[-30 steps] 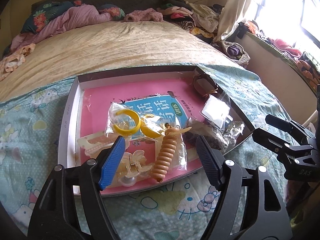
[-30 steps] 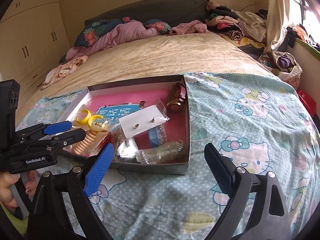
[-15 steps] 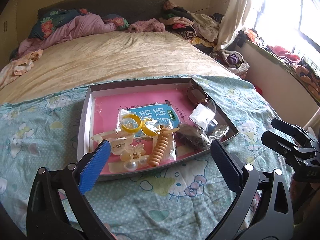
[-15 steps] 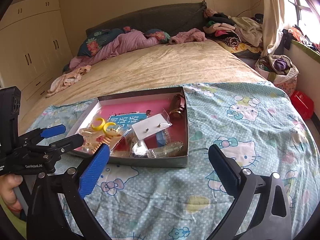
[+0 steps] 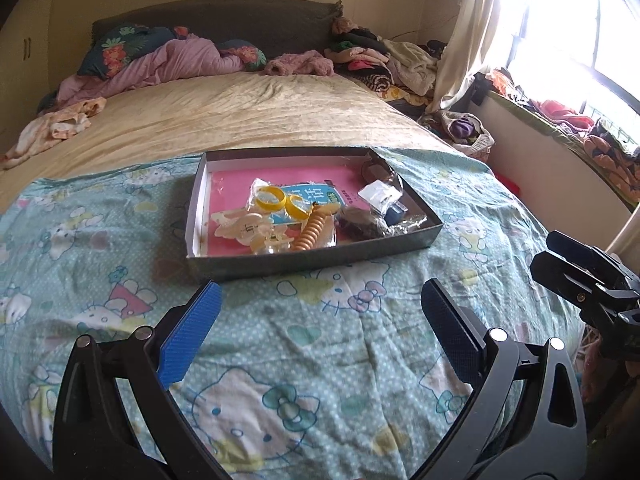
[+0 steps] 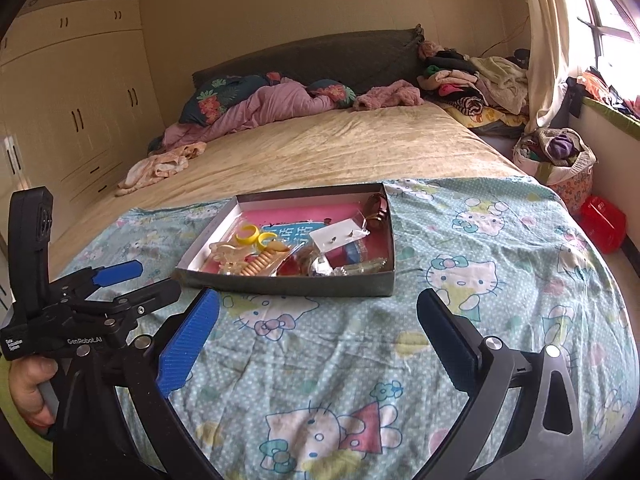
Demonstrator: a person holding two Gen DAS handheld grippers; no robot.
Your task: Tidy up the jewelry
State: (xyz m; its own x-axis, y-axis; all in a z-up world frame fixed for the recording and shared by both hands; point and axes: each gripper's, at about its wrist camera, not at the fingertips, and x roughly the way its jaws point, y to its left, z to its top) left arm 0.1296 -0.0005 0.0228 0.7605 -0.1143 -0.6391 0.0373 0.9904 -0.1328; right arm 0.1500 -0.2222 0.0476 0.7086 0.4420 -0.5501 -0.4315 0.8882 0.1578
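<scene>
Left gripper (image 5: pixel 320 320) jaws wide apart, nothing between them, over the cartoon-cat sheet (image 5: pixel 328 360) on the bed. Right gripper (image 6: pixel 318 326) same: jaws fully apart, empty. Jewelry box (image 5: pixel 312 256), a shallow grey tray, sits at 12 o'clock of both, clear of the fingertips. Inside: yellow bangles (image 5: pixel 276 200) in a bag, gold spiral hair clip (image 5: pixel 314 230), pale claw clips (image 5: pixel 248 228) at 9 o'clock side, earring card (image 6: pixel 340 236) and dark bracelet (image 5: pixel 376 172) at 3 o'clock side

Matt cardboard box (image 5: pixel 312 258), wrinkled cotton sheet (image 5: pixel 320 344), glossy plastic bangles (image 5: pixel 272 202)
</scene>
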